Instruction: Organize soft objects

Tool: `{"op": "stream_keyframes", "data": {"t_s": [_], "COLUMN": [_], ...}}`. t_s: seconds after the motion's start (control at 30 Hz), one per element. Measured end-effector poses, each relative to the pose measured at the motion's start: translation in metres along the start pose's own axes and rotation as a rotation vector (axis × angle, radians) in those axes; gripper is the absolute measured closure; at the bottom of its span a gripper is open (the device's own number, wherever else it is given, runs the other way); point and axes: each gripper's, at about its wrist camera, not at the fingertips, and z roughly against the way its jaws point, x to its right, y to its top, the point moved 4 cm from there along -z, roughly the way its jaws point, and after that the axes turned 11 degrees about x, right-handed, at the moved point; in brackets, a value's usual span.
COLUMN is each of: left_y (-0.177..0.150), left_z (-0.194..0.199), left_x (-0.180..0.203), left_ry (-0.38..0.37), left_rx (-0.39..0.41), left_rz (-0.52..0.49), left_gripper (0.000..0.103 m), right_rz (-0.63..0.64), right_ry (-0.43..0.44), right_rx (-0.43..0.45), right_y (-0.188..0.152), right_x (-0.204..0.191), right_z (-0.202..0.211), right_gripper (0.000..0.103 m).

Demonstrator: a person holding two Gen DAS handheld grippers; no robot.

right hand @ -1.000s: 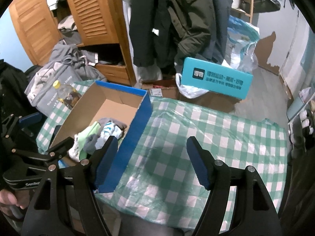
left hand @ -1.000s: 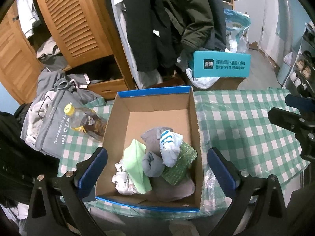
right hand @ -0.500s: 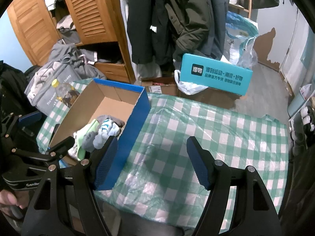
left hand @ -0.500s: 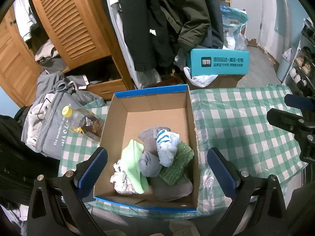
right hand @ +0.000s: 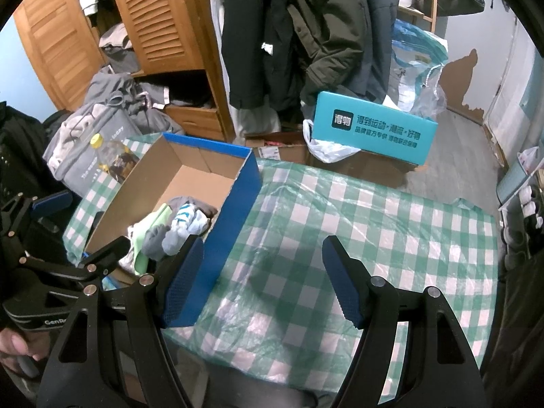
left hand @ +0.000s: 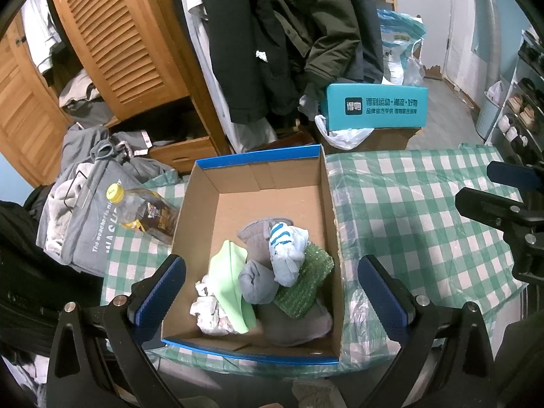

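Perhaps more cloth under sock pile (left hand: 268, 272)

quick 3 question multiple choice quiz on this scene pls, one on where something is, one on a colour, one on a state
1. Where is the bottle?
A. inside the box
B. on the table beside the box's left wall
C. on the floor

2. What colour is the box rim?
A. blue
B. red
C. yellow

3. How is the left hand-held gripper?
A. shut on a sock
B. shut, empty
C. open, empty

Answers: 1 B, it lies on the checked cloth outside the left wall. 2 A, blue edging shows. 3 C, its jaws stand wide with nothing gripped.
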Motion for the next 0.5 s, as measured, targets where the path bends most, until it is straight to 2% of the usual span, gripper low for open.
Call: {"op": "stream_keyframes", "data": {"t_s": [0.5], "left_y": [0.0001], "left_z": [0.0004], "left_x": [0.0002], "left_ry": [-0.001], "left_rx": [-0.001], "left_rz": [0.003], "left_gripper": [0.001], "right_rz": [-0.002], "right_ry": [-0.002], "right_rx": [-0.001], "right_y": [0.0016], "right_x": [-0.001], "right_z": [-0.0006], "right_gripper": [0.031]}}
